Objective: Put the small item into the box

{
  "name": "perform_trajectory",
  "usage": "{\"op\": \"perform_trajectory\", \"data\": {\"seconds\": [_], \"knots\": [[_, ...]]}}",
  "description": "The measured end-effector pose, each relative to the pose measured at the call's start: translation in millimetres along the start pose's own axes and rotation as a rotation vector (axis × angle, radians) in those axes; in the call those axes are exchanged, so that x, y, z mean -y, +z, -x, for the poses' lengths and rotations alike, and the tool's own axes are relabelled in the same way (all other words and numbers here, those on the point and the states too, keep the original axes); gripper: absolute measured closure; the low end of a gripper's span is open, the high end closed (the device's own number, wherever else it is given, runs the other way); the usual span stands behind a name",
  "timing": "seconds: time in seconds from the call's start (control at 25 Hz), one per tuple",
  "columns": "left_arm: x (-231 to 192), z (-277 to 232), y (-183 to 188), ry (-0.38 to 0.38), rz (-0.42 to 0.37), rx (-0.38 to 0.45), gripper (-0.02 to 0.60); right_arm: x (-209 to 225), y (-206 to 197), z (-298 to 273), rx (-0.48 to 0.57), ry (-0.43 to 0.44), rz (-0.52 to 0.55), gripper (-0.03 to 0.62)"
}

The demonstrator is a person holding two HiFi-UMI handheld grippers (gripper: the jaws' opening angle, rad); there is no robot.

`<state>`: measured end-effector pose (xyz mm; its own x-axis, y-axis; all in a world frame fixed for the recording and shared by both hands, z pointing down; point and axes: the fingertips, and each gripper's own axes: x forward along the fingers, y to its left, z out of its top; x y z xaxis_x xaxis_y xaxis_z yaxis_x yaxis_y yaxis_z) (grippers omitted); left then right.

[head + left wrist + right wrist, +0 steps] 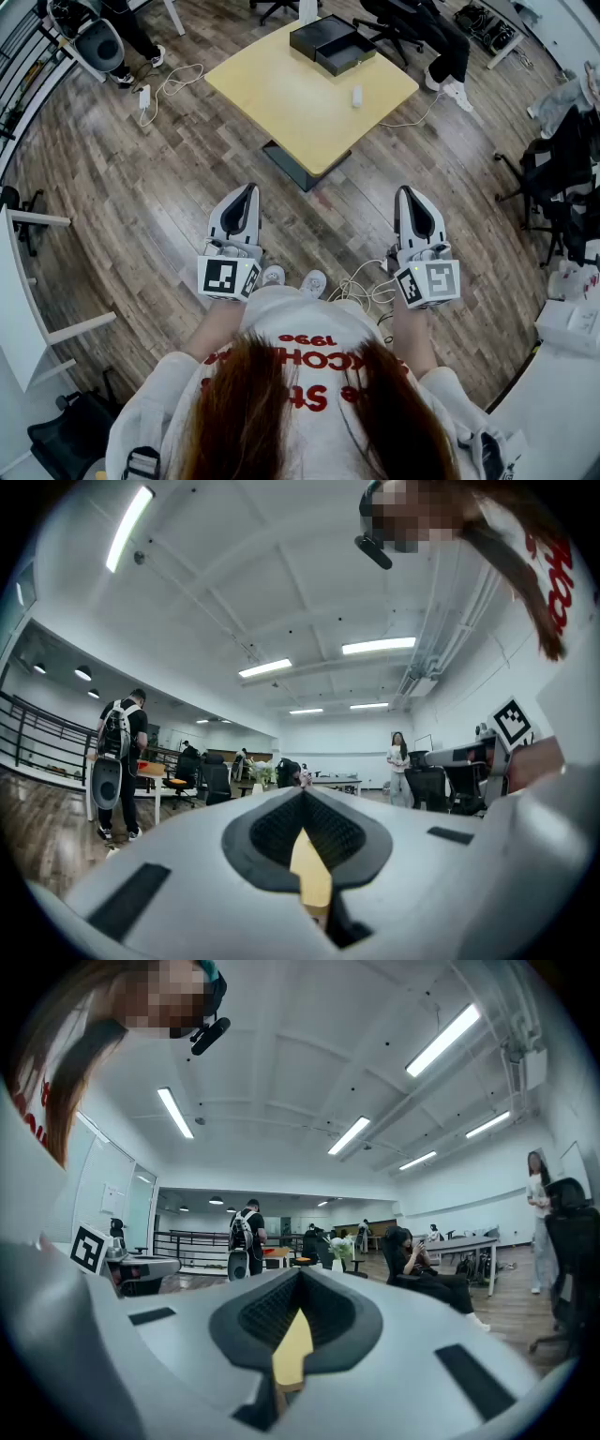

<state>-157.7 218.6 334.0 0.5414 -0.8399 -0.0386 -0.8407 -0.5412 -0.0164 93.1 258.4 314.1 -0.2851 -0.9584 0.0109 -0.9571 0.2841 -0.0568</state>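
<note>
The yellow table [309, 98] stands ahead of me on the wood floor. On its far corner sits an open black box [333, 44] in two parts. A small white item [357, 96] lies alone near the table's right edge. My left gripper [248, 191] and right gripper [408, 194] hang side by side over the floor, well short of the table and pointing toward it. Each is shut with nothing held. In the left gripper view the gripper [302, 796] has its jaws together, and the right gripper [300, 1276] looks the same in its own view. A yellow sliver of table shows below both tips.
The table's dark base [298, 167] lies between me and the tabletop. Cables [173, 82] trail on the floor at the left and by my feet [361, 286]. Office chairs [412, 23] stand beyond the table, a white desk [23, 300] at the left. People stand in the room [119, 761].
</note>
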Motion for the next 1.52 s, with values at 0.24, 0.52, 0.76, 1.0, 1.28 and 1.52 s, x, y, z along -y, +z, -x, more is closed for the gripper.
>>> {"op": "perform_trajectory", "data": {"seconds": [0.24, 0.52, 0.76, 1.0, 1.28, 1.52], "knots": [[3, 1, 1, 0.005, 0.000, 0.003, 0.574, 1, 0, 3, 0.007, 0.002, -0.020, 0.589], [7, -3, 1, 0.028, -0.003, 0.009, 0.574, 12, 2, 5, 0.005, 0.029, -0.025, 0.589], [10, -9, -2, 0.040, 0.002, 0.001, 0.575, 19, 1, -1, -0.004, 0.056, -0.035, 0.589], [3, -30, -6, 0.042, 0.008, -0.003, 0.575, 29, 1, -18, -0.005, 0.062, -0.040, 0.589], [-23, -81, -17, 0.035, 0.028, 0.000, 0.574, 48, -2, -59, -0.017, 0.046, -0.036, 0.589], [-56, -146, -14, 0.010, 0.030, 0.012, 0.575, 73, 9, -122, 0.002, 0.022, -0.034, 0.589]]}}
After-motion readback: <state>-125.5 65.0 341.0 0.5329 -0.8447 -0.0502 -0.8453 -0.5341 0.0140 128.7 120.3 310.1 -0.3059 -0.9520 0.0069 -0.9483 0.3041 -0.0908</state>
